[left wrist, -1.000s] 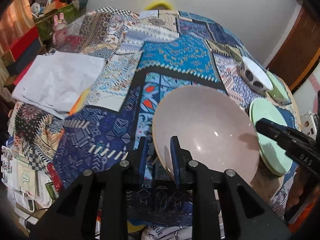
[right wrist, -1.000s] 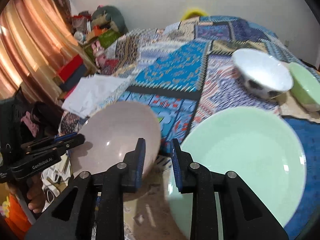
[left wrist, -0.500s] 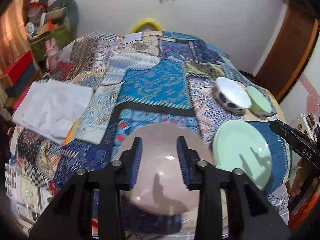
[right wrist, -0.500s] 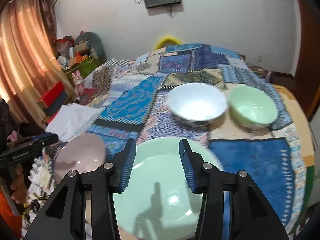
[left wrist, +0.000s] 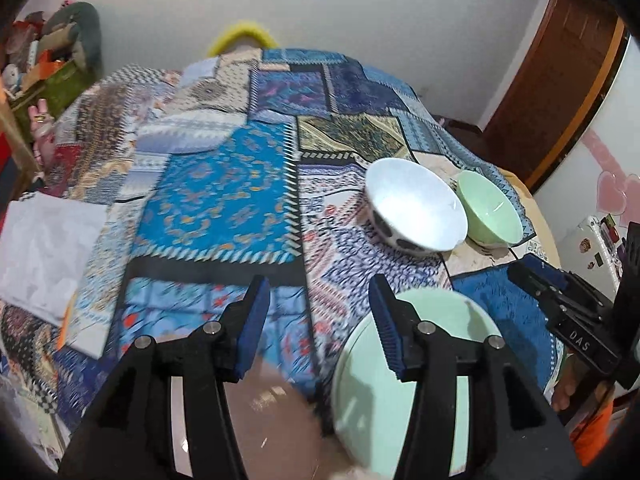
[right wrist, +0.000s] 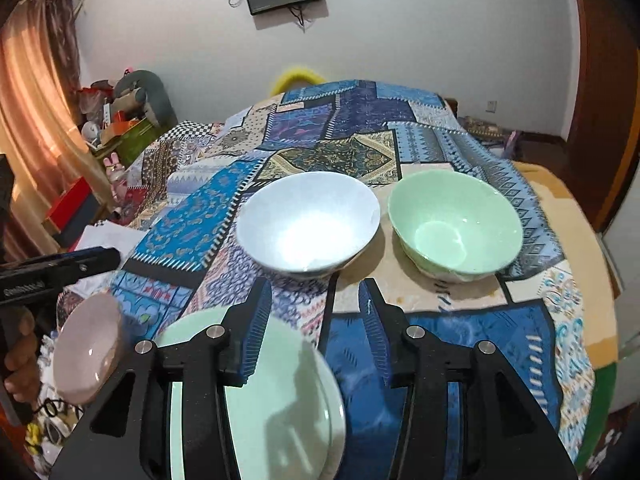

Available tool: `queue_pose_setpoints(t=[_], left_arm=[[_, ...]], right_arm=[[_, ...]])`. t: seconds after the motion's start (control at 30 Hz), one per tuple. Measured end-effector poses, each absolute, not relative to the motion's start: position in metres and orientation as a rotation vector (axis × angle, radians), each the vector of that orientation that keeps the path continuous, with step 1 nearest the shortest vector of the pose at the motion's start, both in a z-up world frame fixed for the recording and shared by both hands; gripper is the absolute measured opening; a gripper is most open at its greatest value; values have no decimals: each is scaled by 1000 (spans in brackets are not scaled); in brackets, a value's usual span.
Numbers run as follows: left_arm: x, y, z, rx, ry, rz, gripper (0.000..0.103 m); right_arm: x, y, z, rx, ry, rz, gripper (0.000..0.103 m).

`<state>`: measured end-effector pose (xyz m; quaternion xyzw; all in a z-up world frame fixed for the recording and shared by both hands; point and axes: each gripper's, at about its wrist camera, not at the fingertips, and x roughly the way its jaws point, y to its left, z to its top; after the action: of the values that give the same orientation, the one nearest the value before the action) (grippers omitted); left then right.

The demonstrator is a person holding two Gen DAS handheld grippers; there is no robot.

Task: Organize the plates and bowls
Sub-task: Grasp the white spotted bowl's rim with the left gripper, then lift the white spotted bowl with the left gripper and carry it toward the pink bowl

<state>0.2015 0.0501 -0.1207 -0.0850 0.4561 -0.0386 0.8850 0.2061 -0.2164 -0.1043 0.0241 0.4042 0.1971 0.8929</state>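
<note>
A pink plate [left wrist: 264, 412] lies at the near edge under my left gripper [left wrist: 318, 322], which is open and empty above it. A light green plate [left wrist: 372, 392] lies to its right, under my right gripper [right wrist: 316, 328], also open and empty. The pink plate [right wrist: 86, 356] and green plate [right wrist: 280, 408] also show in the right wrist view. Beyond them stand a white bowl with dark spots [right wrist: 308, 226] and a light green bowl [right wrist: 456, 226], side by side. The bowls also show in the left wrist view, white [left wrist: 416, 210] and green [left wrist: 490, 210].
The patchwork cloth [left wrist: 224, 196] covers a round table. A folded white cloth [left wrist: 44, 252] lies at the left edge. Boxes and toys [right wrist: 120, 120] stand by the curtain on the left. A wooden door [left wrist: 560, 80] is at the right.
Both grippers opened, let go of the pink plate and the green plate, and pulled up and back. Both plates now lie on the table.
</note>
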Motion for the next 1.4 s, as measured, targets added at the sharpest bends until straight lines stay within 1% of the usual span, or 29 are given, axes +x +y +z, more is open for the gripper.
queue_pose_setpoints(t=[0.3,0.53,0.67,0.8,0.93,1.03,1.1,1.17,1.23,1.4], left_arm=[[279,12,-150,-114,1008,-105,51],[324,-10,-174,-34,1048,-94,51],[342,-13,-188,-18,1080,-76,42],[352,-17,-199,8,1092,-59,40],[360,-23,-209,15,1110,-66,34],[364,-28,-214,21,1109,-63,33],[364,-31,-214,35,1106,-69,30],[364,-34,-214,51,1103,-82,22],[362,-37,-213,65,1098,-90,18],[353,-45,-211,109,1076,-73,18]], right_arm=[[251,-211,-134,120,940,408,42],[267,-213,-145,174,972,402,42],[272,-216,-149,211,1002,409,42],[280,-216,-154,242,1027,416,42],[285,-219,-158,291,1046,428,42],[289,-218,-163,295,1078,432,37],[292,-218,-165,296,1092,430,32],[293,-220,-166,306,1093,430,30],[293,-221,-166,304,1093,423,27],[292,-221,-165,283,1086,416,27]])
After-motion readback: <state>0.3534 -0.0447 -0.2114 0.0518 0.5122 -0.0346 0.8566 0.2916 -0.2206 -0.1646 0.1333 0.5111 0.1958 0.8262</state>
